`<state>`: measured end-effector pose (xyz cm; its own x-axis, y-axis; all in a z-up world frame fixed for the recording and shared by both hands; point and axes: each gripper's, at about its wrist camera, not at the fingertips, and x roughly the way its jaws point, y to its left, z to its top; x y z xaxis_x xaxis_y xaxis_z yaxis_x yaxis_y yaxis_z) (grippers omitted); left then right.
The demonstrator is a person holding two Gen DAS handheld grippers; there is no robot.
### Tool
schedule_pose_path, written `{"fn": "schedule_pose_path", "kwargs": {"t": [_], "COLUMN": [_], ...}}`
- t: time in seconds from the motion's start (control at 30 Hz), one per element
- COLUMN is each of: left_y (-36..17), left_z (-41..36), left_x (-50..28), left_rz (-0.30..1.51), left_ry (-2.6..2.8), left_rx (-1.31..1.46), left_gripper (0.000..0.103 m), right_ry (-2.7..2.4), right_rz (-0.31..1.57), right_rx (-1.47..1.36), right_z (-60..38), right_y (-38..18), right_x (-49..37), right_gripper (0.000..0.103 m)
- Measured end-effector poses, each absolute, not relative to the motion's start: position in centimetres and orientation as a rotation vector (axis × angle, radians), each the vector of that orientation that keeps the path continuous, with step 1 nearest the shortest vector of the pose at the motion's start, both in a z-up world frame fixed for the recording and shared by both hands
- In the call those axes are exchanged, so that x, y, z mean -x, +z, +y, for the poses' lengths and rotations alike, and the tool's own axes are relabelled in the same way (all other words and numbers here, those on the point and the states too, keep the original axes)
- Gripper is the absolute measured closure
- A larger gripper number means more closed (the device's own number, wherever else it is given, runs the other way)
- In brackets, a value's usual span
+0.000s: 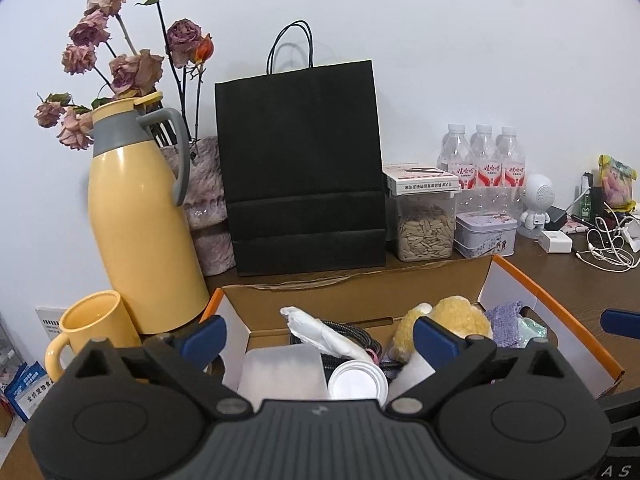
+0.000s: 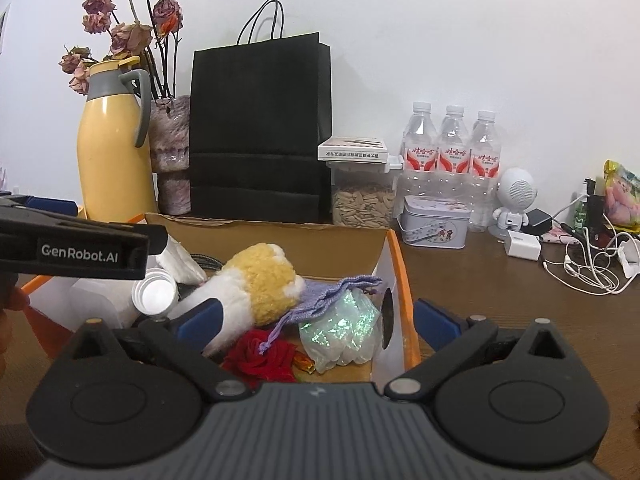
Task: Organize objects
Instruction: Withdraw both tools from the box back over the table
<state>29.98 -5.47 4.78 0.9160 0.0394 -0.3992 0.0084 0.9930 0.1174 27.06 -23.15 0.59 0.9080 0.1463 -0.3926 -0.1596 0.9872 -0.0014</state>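
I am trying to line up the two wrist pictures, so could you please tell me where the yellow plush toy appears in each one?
Left wrist view: the yellow plush toy lies right of centre in the cardboard box, just behind the right finger of the left gripper.
Right wrist view: the toy lies centre-left in the box, above the red rose.
Shared landmark: the black paper bag standing behind the box.

You can reach the open box (image 2: pixel 394 264) from above, but it is packed full. The black bag (image 1: pixel 300 168) and yellow jug (image 1: pixel 140 216) block the back. Right of the box, the table (image 2: pixel 500 292) is bare, up to tangled cables (image 2: pixel 596 268).
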Motion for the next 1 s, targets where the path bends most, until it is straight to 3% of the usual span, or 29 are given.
{"fn": "schedule_pose_path", "kwargs": {"t": [0.9,1.0], "left_y": [4.1,3.6], "left_z": [-2.5,-1.6], "left_x": [-23.7,-23.0], "left_rz": [0.440,0.462], "left_ry": [0.061,0.073], "left_rx": [-0.094,-0.097], "left_gripper": [0.003,0.003], "right_ry": [0.199,0.251], "right_rz": [0.390,0.412], "right_rx": [0.085,0.109], "right_z": [-20.9,-20.0], "right_y": [0.2,-0.1], "right_x": [-21.3,-20.6], "right_gripper": [0.000,0.006]}}
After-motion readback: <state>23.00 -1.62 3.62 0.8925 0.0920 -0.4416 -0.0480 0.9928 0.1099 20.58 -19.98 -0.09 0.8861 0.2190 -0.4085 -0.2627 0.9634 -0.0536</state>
